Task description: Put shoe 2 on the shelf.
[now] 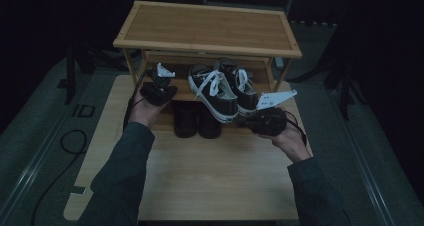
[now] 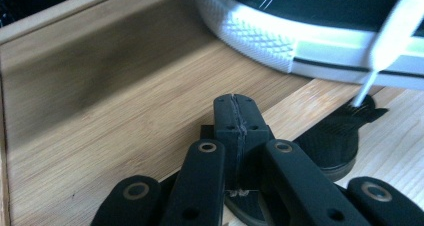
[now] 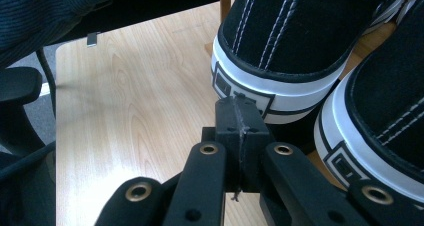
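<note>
Sneakers, a black pair with white soles and laces, stand side by side on the lower shelf of a bamboo shoe rack, heels toward the person and overhanging the shelf's front edge. Left of the pair the shelf board lies bare as far as the rack's left leg; the top shelf carries nothing. Under the shelf edge, a pair of dark shoes rests on the light wooden table, whose near half gives broad free room. Left gripper is held at the bare stretch of shelf, just beside the left sneaker's toe, its jaws pressed together with nothing between them. Right gripper sits just behind the sneakers' heels; the right gripper view shows its jaws shut and empty, close to the white heel band without clear contact. Dim surroundings; a cable trails across the grey floor at left.
</note>
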`<action>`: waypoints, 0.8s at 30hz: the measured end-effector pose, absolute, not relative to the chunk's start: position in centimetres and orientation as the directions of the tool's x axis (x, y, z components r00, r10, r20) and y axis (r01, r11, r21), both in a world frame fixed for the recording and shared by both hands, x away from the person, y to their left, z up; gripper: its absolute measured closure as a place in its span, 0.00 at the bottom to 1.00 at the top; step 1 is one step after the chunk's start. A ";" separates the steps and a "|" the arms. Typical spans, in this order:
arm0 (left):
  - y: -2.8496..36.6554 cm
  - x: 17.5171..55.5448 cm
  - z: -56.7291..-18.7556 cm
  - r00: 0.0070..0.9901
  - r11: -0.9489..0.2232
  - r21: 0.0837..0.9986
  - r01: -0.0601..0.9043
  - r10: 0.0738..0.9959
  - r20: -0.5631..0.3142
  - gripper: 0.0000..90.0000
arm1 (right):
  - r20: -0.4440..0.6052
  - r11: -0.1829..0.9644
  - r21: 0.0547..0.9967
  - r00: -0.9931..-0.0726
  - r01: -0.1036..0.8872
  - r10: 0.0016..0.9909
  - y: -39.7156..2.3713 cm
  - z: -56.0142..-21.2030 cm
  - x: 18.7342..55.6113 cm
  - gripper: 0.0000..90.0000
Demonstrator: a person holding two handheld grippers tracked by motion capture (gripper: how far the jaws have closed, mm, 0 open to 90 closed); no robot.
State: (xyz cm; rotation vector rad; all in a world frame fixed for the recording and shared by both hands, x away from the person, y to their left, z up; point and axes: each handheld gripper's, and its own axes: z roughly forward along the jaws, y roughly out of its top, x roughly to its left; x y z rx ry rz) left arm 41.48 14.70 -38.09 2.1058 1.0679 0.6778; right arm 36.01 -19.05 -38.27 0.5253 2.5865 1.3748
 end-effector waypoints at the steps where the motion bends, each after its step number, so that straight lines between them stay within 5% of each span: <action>1: 14.7 41.6 -38.2 0.528 -0.431 0.757 0.491 0.839 0.135 1.00 | 0.019 0.512 0.828 -0.924 0.228 0.381 -19.1 -38.3 36.0 1.00; 24: 14.8 42.6 -38.9 0.509 -0.410 0.769 0.491 0.851 0.128 1.00 | 0.026 0.512 0.837 -0.949 0.192 0.315 -16.5 -38.2 35.9 1.00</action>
